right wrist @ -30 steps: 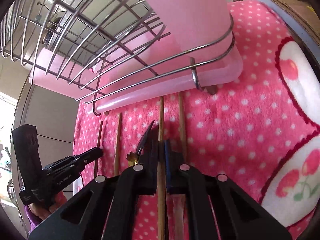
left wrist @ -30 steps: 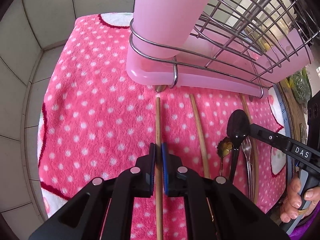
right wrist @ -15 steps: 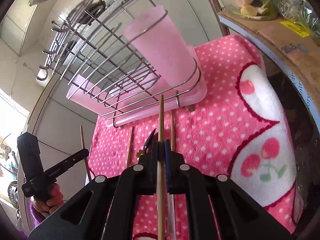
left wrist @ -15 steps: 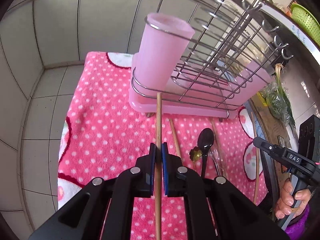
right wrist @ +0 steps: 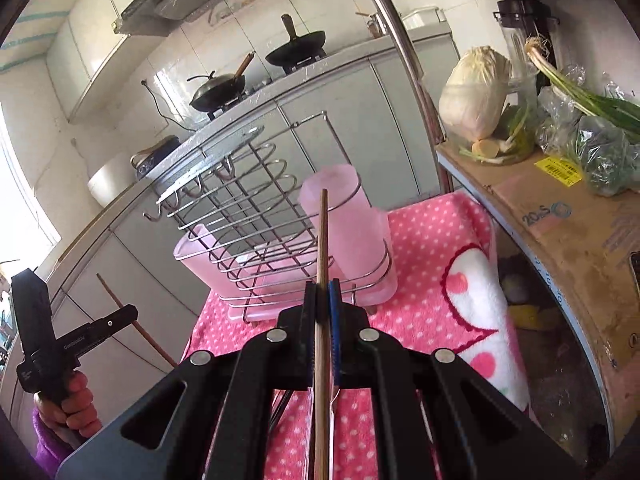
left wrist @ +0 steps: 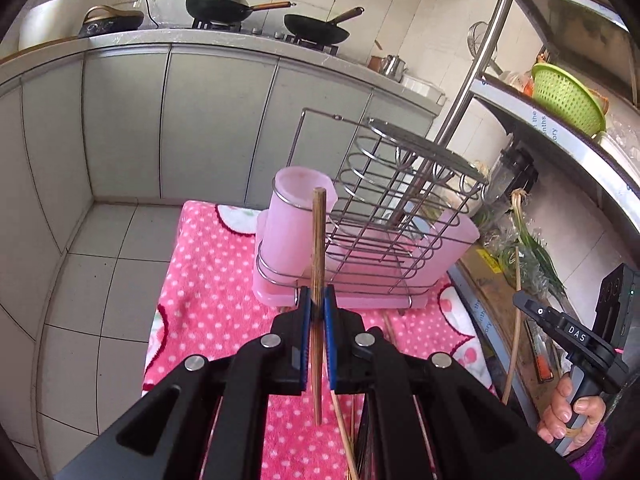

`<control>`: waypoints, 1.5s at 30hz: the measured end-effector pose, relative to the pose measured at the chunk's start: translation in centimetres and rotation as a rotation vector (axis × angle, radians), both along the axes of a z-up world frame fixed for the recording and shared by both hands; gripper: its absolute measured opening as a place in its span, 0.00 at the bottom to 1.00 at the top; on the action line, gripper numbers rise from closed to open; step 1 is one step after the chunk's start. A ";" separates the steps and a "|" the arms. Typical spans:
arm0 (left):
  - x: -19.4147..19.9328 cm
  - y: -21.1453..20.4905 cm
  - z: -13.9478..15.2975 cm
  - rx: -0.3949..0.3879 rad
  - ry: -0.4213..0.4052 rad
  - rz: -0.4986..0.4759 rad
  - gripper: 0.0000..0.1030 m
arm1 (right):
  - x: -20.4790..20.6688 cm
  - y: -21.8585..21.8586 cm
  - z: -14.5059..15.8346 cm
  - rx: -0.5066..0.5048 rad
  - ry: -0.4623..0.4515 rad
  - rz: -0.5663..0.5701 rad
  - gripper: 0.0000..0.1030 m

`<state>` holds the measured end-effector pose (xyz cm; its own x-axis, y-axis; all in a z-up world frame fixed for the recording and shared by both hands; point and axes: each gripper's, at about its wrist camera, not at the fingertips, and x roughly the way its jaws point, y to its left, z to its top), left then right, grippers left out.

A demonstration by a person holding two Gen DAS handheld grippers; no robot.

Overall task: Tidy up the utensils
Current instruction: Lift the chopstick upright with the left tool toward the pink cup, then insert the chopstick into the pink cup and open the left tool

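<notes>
While both grippers pinch chopsticks, the pink cup (left wrist: 298, 216) in its rack (left wrist: 400, 216) looks empty.

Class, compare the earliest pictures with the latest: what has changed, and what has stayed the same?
Both chopsticks have been lifted off the pink towel: the left hand-held gripper raised one chopstick, the right hand-held gripper the other chopstick, toward the pink cup. Both grips stayed shut; the rack never moved.
</notes>
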<state>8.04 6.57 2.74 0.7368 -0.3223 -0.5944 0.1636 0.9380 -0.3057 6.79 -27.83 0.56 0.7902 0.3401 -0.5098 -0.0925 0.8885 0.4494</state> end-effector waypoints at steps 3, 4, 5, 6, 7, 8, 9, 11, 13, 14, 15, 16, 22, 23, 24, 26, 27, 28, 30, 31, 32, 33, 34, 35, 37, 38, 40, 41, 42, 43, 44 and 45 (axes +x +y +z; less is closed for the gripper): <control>-0.4 0.1 1.3 -0.003 -0.037 0.002 0.05 | -0.3 -0.8 1.2 0.012 -0.056 -0.024 0.06; -0.4 0.0 1.8 -0.001 -0.050 0.003 0.06 | -0.3 -0.9 1.5 0.011 -0.074 -0.028 0.06; -0.5 0.0 2.3 0.001 -0.064 0.005 0.06 | -0.3 -1.0 2.1 0.007 -0.101 -0.035 0.06; -0.5 0.1 2.8 0.002 -0.078 0.005 0.06 | -0.2 -1.1 2.7 0.002 -0.125 -0.042 0.06; -0.5 0.1 3.3 0.005 -0.090 0.005 0.06 | 0.0 -1.2 3.2 -0.002 -0.142 -0.046 0.06; -0.5 0.1 3.9 0.009 -0.103 0.005 0.06 | 0.3 -1.2 3.8 -0.008 -0.165 -0.052 0.06; -0.4 0.1 4.6 0.013 -0.116 0.006 0.06 | 0.5 -1.2 4.3 -0.013 -0.184 -0.057 0.06; -0.4 0.2 5.9 0.021 -0.143 0.008 0.06 | 1.0 -1.2 5.5 -0.018 -0.219 -0.060 0.06; -0.3 0.4 7.2 0.023 -0.166 0.010 0.06 | 1.5 -1.1 6.5 -0.030 -0.252 -0.067 0.06; -0.2 0.5 7.9 0.020 -0.175 0.012 0.06 | 1.9 -1.1 7.1 -0.036 -0.273 -0.069 0.06; 0.0 0.6 8.6 0.015 -0.184 0.014 0.06 | 2.2 -1.1 7.5 -0.038 -0.285 -0.069 0.06; 0.2 0.7 9.4 0.008 -0.194 0.015 0.06 | 2.5 -1.0 8.0 -0.042 -0.301 -0.071 0.06; 2.2 1.1 13.8 0.008 -0.269 0.041 0.06 | 5.0 -0.5 11.6 -0.073 -0.418 -0.097 0.06; 2.7 1.0 14.4 0.013 -0.280 0.050 0.06 | 5.5 -0.4 12.2 -0.076 -0.437 -0.103 0.06; 3.2 1.1 15.0 0.013 -0.288 0.056 0.06 | 5.9 -0.4 12.7 -0.076 -0.452 -0.107 0.06; 4.1 1.1 15.7 0.012 -0.305 0.067 0.06 | 6.9 -0.5 13.4 -0.072 -0.479 -0.116 0.06; 4.6 1.2 16.0 0.013 -0.313 0.072 0.06 | 7.5 -0.5 13.8 -0.073 -0.491 -0.122 0.06; 5.1 1.3 16.2 0.017 -0.320 0.078 0.06 | 8.0 -0.4 14.1 -0.075 -0.502 -0.128 0.06; 6.2 1.2 16.3 0.029 -0.335 0.097 0.06 | 9.2 -0.3 14.4 -0.084 -0.524 -0.143 0.06; 6.7 1.1 16.2 0.035 -0.335 0.099 0.06 | 9.6 -0.3 14.4 -0.086 -0.528 -0.146 0.06; 7.3 1.1 15.9 0.037 -0.329 0.098 0.06 | 10.3 -0.2 14.4 -0.088 -0.534 -0.150 0.06; 7.9 1.1 15.4 0.041 -0.320 0.099 0.06 | 10.7 -0.1 14.2 -0.093 -0.539 -0.155 0.06; 8.3 0.9 14.8 0.054 -0.313 0.101 0.06 | 11.2 0.0 14.0 -0.099 -0.542 -0.160 0.06; 8.7 0.7 14.2 0.072 -0.307 0.104 0.06 | 11.8 0.1 13.8 -0.105 -0.543 -0.163 0.06; 9.4 0.5 12.7 0.095 -0.286 0.104 0.06 | 12.6 0.3 13.2 -0.113 -0.546 -0.169 0.06; 9.7 0.4 12.0 0.099 -0.271 0.101 0.06 | 13.1 0.4 12.8 -0.123 -0.549 -0.173 0.06; 10.4 0.4 10.8 0.100 -0.240 0.097 0.06 | 13.7 0.6 12.0 -0.144 -0.551 -0.180 0.06; 10.6 0.4 10.3 0.100 -0.227 0.095 0.06 | 13.8 0.7 11.5 -0.149 -0.549 -0.183 0.06; 10.9 0.4 9.7 0.098 -0.215 0.094 0.06 | 13.9 0.8 11.0 -0.154 -0.542 -0.183 0.06; 11.1 0.5 9.3 0.094 -0.203 0.093 0.06 | 14.1 0.8 10.4 -0.153 -0.529 -0.181 0.06; 11.3 0.5 8.9 0.090 -0.193 0.089 0.06 | 14.1 0.7 9.9 -0.149 -0.518 -0.180 0.06; 11.4 0.5 8.5 0.087 -0.184 0.087 0.06 | 14.1 0.7 9.3 -0.145 -0.505 -0.179 0.06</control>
<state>19.46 7.06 11.22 0.8583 -0.2055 -0.4703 0.1260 0.9727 -0.1951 20.91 -27.14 9.88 0.9875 0.1331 -0.0839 -0.1073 0.9596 0.2603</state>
